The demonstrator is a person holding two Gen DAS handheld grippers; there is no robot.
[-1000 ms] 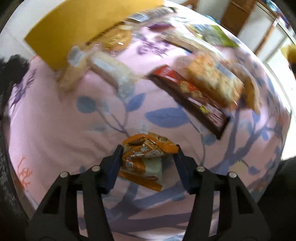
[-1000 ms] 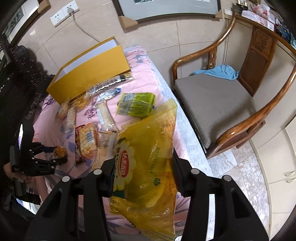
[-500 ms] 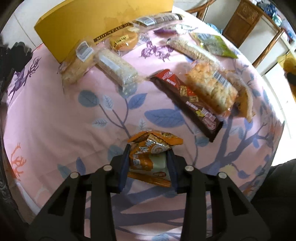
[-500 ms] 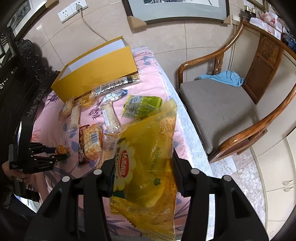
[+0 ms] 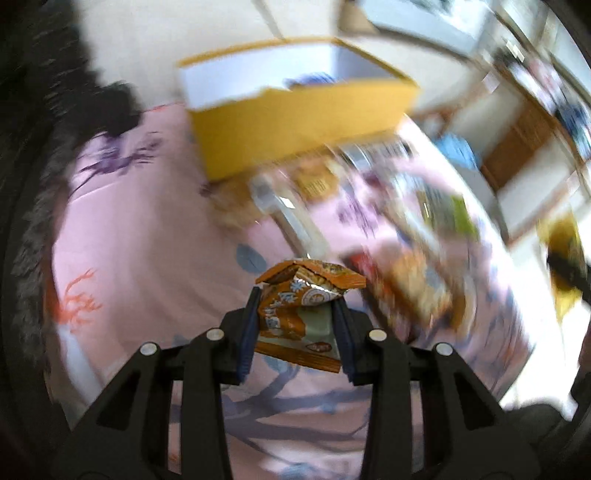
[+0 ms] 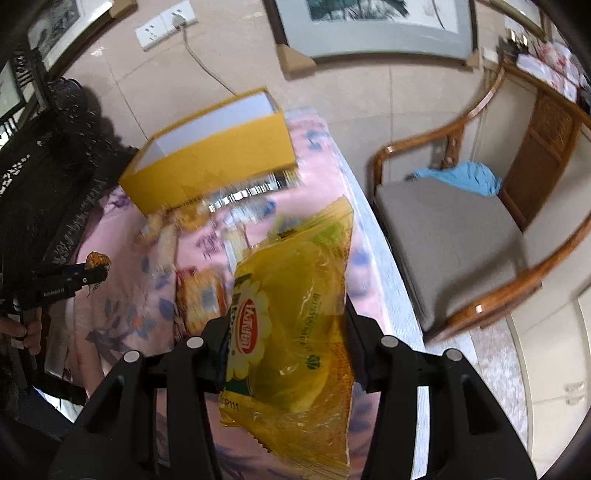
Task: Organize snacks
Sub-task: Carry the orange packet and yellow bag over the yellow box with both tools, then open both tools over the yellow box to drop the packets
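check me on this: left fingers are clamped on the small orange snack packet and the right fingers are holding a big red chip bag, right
Not quite. The chip bag between the right gripper's fingers is yellow, not red, as the right wrist view shows. The left gripper is indeed clamped on the small orange snack packet.

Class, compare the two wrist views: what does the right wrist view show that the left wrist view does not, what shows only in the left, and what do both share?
Only the right wrist view: the right gripper shut on a yellow chip bag, a wooden chair, a wall socket.
Only the left wrist view: the orange snack packet's printed face, close up between the left gripper's pads.
Both: yellow box, pink tablecloth, that packet in the left gripper.
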